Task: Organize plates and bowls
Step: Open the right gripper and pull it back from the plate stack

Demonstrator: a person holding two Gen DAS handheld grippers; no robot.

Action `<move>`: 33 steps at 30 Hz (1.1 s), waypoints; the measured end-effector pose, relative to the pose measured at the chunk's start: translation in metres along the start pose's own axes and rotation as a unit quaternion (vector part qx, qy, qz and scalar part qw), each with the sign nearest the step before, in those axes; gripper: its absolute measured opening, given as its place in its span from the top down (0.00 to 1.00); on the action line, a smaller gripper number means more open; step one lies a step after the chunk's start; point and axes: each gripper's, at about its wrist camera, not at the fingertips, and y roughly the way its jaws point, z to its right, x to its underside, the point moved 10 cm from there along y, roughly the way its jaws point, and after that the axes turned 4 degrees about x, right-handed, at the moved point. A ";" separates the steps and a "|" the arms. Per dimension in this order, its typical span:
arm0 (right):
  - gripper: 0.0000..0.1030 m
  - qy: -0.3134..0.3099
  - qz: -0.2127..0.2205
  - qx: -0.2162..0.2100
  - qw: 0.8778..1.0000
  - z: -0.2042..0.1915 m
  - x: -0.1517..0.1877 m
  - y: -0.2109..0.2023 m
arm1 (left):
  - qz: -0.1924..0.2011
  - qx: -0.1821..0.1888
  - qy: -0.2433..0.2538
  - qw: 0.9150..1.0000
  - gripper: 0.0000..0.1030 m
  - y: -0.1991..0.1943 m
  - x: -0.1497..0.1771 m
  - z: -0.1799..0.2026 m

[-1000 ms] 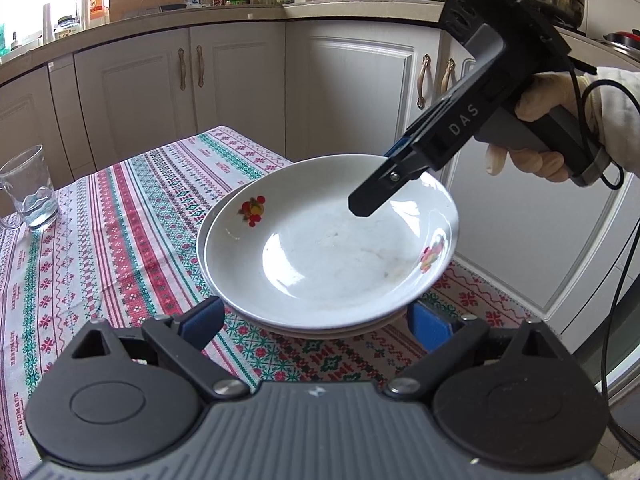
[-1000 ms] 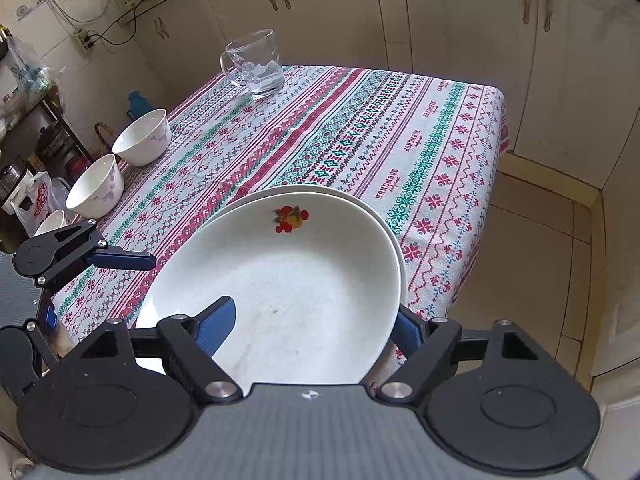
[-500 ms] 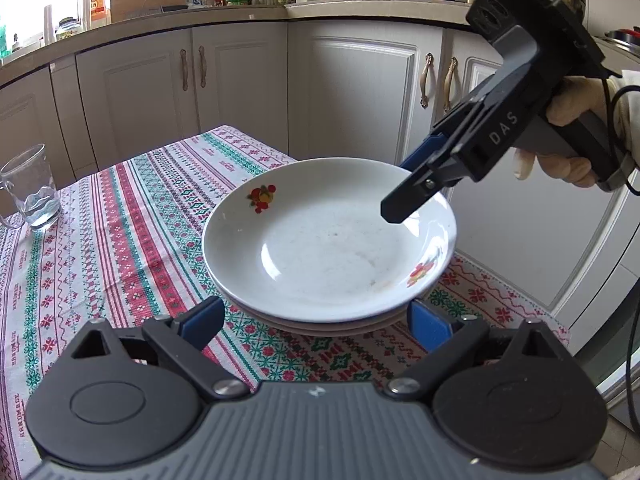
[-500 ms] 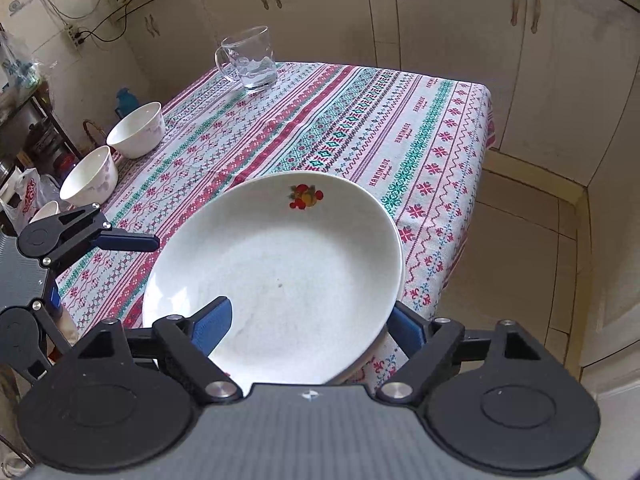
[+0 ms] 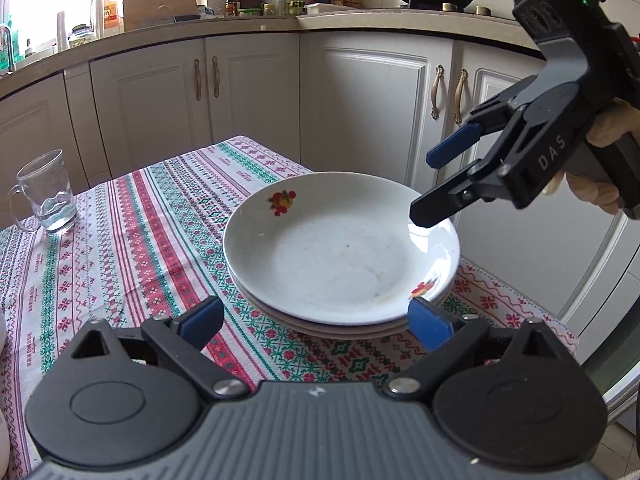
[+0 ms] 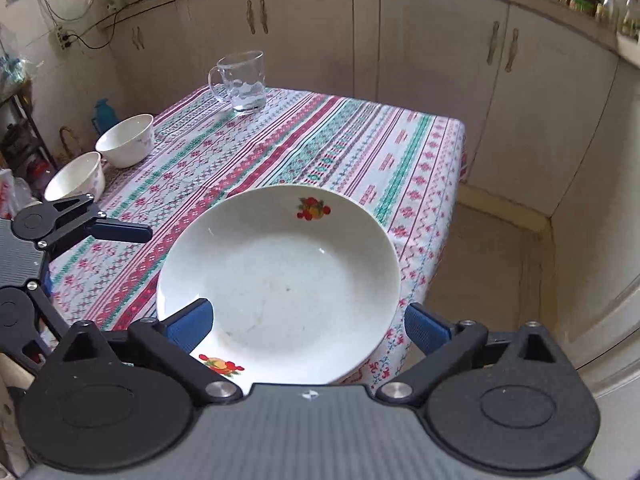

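Left gripper (image 5: 316, 318): jaws spread wide, blue pads at the near edge of the plate stack, nothing gripped.

Stack of shallow white ceramic plates with red fruit motifs (image 5: 340, 252): rests on the striped red, green and white patterned tablecloth (image 5: 132, 240), near the table's corner. At least three rims are visible at the near edge of the stack in the left wrist view.

Right gripper (image 5: 434, 186): held above the far right rim of the stack, clear of it. Jaws have just been opening and stand wide apart; nothing between them, top plate released. A gloved hand (image 5: 600, 160) holds its grip.

In the right wrist view, its blue pads straddle the near rim of the top plate without touching.

Farther off: two white ceramic bowls (image 6: 104, 164) side by side at the left table edge, well apart from the plates. Clear glass mug (image 6: 240, 82) at the far end, upright.

Behind: cream cabinet doors (image 5: 252, 88).
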 end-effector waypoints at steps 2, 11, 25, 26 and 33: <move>0.00 -0.012 0.005 0.017 1.000 -0.006 -0.001 -0.001 | 0.000 -0.002 0.002 1.000 0.05 -0.002 0.001 0.000; 0.00 -0.034 0.042 0.091 0.994 -0.042 -0.002 -0.008 | 0.006 -0.013 -0.003 1.000 0.04 -0.018 0.000 -0.008; 0.00 -0.015 0.089 0.117 0.989 -0.102 0.006 -0.022 | 0.001 -0.050 -0.020 0.999 0.03 -0.071 0.024 -0.035; 0.00 -0.017 0.093 0.121 0.988 -0.107 0.006 -0.024 | -0.003 -0.053 -0.022 0.998 0.03 -0.075 0.027 -0.037; 0.00 -0.009 0.112 0.086 0.990 -0.141 0.009 -0.028 | -0.012 -0.073 -0.030 0.997 0.03 -0.108 0.045 -0.046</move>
